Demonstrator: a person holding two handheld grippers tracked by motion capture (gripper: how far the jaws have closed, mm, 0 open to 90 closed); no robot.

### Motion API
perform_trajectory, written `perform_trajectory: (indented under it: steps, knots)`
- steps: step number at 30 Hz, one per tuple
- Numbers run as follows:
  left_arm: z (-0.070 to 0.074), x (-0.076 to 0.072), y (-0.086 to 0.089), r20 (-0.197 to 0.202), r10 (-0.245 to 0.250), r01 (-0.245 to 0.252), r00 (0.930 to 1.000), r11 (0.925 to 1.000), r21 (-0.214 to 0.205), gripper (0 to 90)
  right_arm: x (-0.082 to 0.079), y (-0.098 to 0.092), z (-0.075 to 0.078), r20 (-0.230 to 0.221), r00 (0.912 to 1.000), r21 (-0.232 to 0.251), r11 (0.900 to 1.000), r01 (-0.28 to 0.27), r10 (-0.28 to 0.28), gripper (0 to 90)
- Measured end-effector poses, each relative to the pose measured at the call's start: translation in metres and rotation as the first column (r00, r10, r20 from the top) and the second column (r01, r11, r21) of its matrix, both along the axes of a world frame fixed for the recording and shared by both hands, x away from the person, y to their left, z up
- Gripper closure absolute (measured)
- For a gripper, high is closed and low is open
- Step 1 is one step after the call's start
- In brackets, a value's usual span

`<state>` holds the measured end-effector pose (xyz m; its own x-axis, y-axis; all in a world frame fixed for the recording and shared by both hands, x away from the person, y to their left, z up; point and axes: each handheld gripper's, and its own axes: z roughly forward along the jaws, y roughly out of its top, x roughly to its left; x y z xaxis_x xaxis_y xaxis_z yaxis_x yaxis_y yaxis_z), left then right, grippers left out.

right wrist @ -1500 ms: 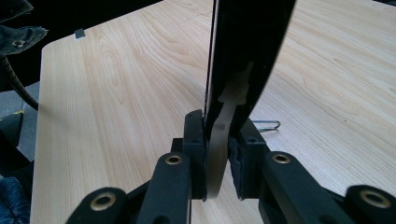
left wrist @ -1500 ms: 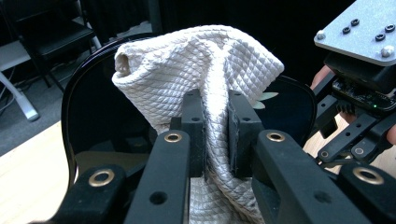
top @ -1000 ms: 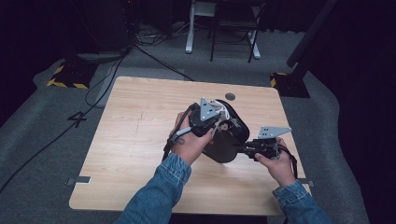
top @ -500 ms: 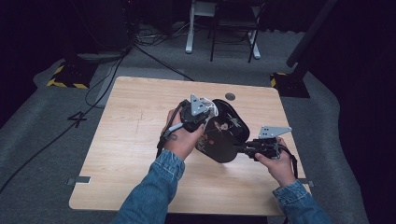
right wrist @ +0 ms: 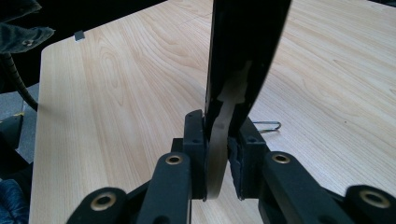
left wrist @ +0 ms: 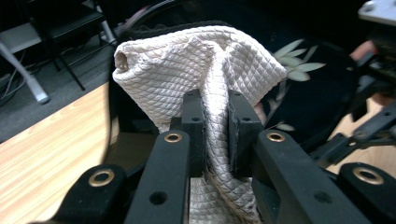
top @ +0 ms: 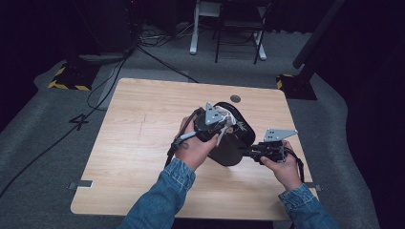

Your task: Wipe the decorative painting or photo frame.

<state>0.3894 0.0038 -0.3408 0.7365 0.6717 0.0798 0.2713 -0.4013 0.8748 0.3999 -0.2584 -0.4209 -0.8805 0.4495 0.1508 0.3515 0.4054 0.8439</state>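
A person works a black bag [top: 234, 143] that stands on the desk [top: 143, 143], right of its middle and nearer the right edge than the left. Both claws are clamped on it. The left claw [left wrist: 215, 126] has its jaws pinched tight on a fold of the cream quilted lining [left wrist: 201, 60], which is drawn up out of the bag's mouth; leaf print shows on the dark outer cloth behind it. In the high view the left claw [top: 220, 128] sits over the top of the bag, on the side toward the far edge. The right claw [right wrist: 217, 154] grips a thin pale-edged strip of the bag's black rim [right wrist: 238, 56], the jaws narrow with the strip between them; in the high view it [top: 246, 151] comes at the bag's side from the right edge of the desk.

The step in hand appears to be turning the bag inside out, or pulling its lining free, with the right claw as the anchor. The next move probably calls for the left claw to draw the lining farther up and outward while the right holds firm, so the bag does not lift or tip.
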Motion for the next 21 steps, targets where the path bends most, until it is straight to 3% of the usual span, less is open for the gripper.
perform_trajectory:
  steps: [13, 21]
  knots:
    - [-0.004, -0.011, -0.024, -0.006, -0.076, 0.076, 0.9971, 0.9971, -0.001, 79.7, 0.0, 0.0, 0.0, -0.004, 1.0, -0.011, 0.9999, 0.0, 0.0, 78.6]
    - [-0.008, -0.012, -0.029, 0.006, -0.089, 0.089, 0.996, 0.996, 0.012, 79.7, 0.0, 0.0, 0.0, 0.0, 1.0, -0.013, 0.9999, 0.002, -0.002, 78.6]
